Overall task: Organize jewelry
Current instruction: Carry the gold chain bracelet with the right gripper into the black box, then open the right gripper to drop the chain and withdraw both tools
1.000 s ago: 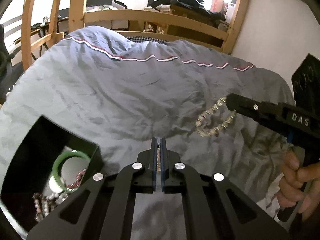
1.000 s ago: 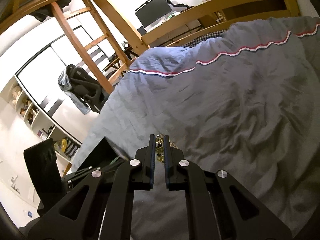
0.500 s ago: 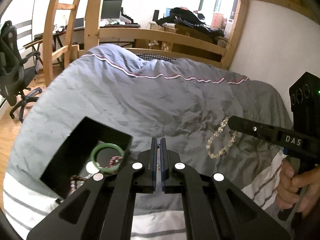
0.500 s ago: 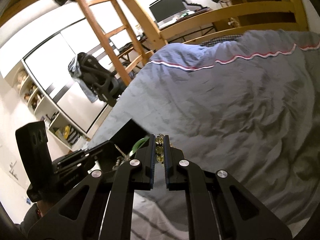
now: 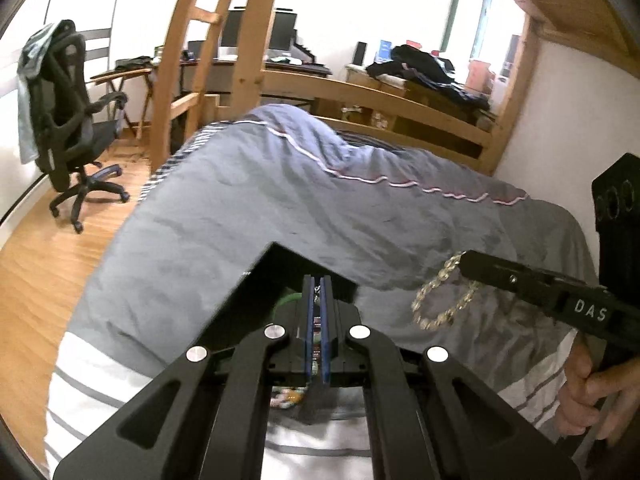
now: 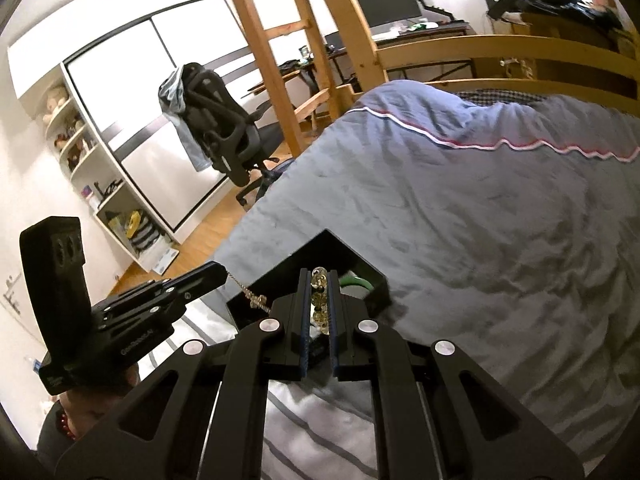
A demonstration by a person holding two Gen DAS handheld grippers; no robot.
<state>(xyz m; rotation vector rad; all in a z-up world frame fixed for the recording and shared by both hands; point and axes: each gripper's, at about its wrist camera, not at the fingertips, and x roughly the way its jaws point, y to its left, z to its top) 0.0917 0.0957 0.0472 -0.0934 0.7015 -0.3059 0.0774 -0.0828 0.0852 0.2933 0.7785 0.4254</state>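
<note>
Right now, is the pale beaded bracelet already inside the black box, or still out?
Out. The bracelet hangs from the shut right gripper above the blanket, beside the black box.

Before me lies a bed under a rumpled grey-blue quilt (image 5: 280, 208) with a red-and-white wavy trim, framed by a pale wooden bunk frame (image 5: 360, 92) and its wooden ladder (image 6: 280, 60). Beyond it I see a warm wooden plank floor (image 5: 36, 264), a black mesh office chair (image 5: 68, 120) draped with a grey garment, and a cluttered table carrying dark monitors (image 5: 280, 32). White walls, a white open shelf unit (image 6: 80, 152) and bright sliding panels (image 6: 168, 80) fill the left side.
</note>
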